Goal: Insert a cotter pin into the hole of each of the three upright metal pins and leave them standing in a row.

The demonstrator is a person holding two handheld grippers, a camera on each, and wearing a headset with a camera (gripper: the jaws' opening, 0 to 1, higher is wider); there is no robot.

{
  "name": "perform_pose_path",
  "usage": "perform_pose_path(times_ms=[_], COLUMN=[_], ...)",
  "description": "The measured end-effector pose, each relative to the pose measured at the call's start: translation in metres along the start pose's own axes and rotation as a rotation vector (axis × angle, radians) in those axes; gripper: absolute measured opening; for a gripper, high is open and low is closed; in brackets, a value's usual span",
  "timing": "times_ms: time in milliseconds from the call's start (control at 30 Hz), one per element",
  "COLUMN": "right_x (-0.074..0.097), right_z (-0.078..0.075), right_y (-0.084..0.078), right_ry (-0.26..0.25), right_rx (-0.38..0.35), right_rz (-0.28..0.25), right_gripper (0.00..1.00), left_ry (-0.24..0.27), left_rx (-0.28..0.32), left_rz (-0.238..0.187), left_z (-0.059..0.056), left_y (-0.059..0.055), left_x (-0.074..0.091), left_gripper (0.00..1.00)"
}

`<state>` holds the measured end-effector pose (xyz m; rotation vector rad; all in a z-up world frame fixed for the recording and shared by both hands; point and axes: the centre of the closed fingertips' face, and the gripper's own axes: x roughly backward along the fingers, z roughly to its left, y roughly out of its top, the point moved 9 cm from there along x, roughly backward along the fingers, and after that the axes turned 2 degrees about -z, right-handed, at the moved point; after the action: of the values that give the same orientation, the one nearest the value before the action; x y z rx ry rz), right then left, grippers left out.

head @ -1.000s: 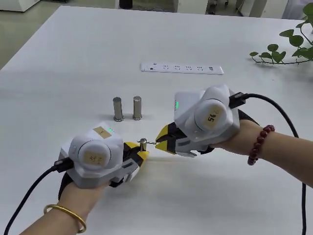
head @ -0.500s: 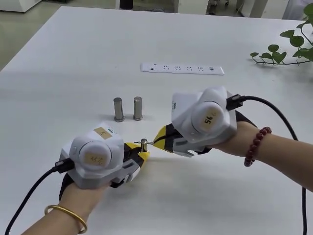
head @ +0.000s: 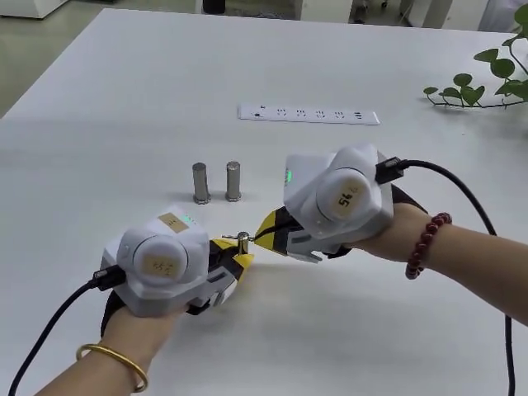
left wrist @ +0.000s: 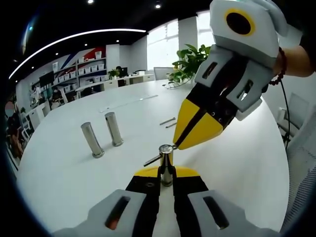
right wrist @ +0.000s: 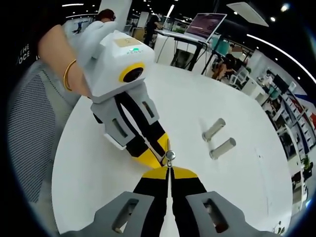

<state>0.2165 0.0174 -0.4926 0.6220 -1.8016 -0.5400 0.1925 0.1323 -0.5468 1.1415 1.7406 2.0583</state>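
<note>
Right gripper, fingers pinching cotter pin, shifted left against metal pin (left gripper fingers clamp it); loose cotter pins lie farther off.

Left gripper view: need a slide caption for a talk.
Left gripper clamps an upright metal pin; right gripper holds a cotter pin through its hole; two more pins stand beyond.
</note>
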Motion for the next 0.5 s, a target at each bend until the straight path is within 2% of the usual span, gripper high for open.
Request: perform_pose_path(times_ms=[167, 300, 500], right_x=[0.0008, 0.0022, 0.0058], right_z=[0.0016, 0.0022, 0.0004], right_y=[-0.0018, -0.0044, -0.0070], right_ry=[-0.002, -0.002, -0.020], right_rx=[-0.041, -0.092, -0.204], right_rz=[-0.008, -0.020, -0.057], right_gripper=[0.00, 0.05, 0.11], left_ry=[0.001, 0.001, 0.003], left_rx=[0.001, -0.003, -0.009], left_rz=[-0.001, 0.000, -0.002], left_z=[-0.0001, -0.0003, -0.0004], left_y=[0.0000, 0.0000, 0.0000], left_x=[0.0000, 0.0001, 0.0001], left_gripper=[0.06, 0.06, 0.06])
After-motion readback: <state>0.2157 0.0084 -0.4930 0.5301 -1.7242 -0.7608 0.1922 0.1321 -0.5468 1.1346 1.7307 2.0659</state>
